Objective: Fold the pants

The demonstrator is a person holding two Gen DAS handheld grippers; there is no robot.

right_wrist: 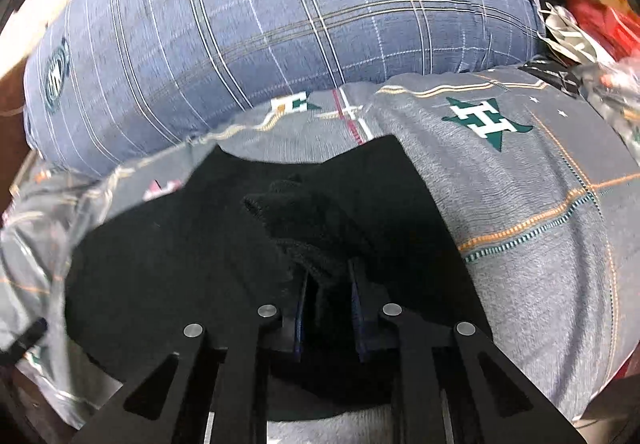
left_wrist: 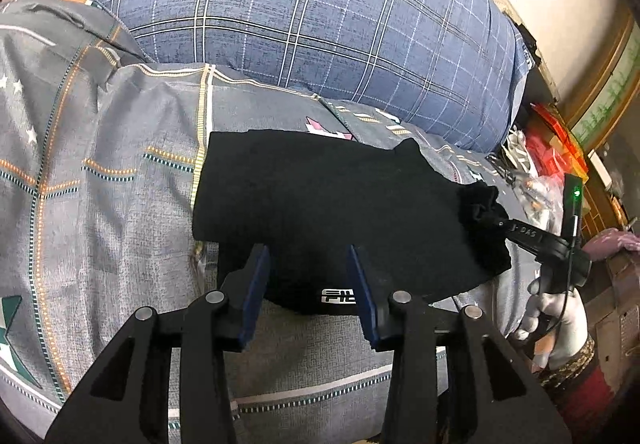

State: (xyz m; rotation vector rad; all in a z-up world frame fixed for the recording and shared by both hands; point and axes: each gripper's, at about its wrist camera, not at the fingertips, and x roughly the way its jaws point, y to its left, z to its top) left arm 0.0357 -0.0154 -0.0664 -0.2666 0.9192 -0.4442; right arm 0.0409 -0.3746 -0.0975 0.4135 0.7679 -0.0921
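Left gripper jaws moderately apart, empty, hovering at near edge of black pants. Right gripper clamped narrow on bunched pants fabric, right edge.

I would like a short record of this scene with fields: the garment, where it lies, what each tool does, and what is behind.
garment: black pants, folded into a compact shape
surface: grey patterned bedsheet
left tool: open, nothing between its fingers, at the near edge of the pants
right tool: shut on a bunched corner of the pants
behind: blue checked pillow
side: red packaging beside the bed, contents unclear
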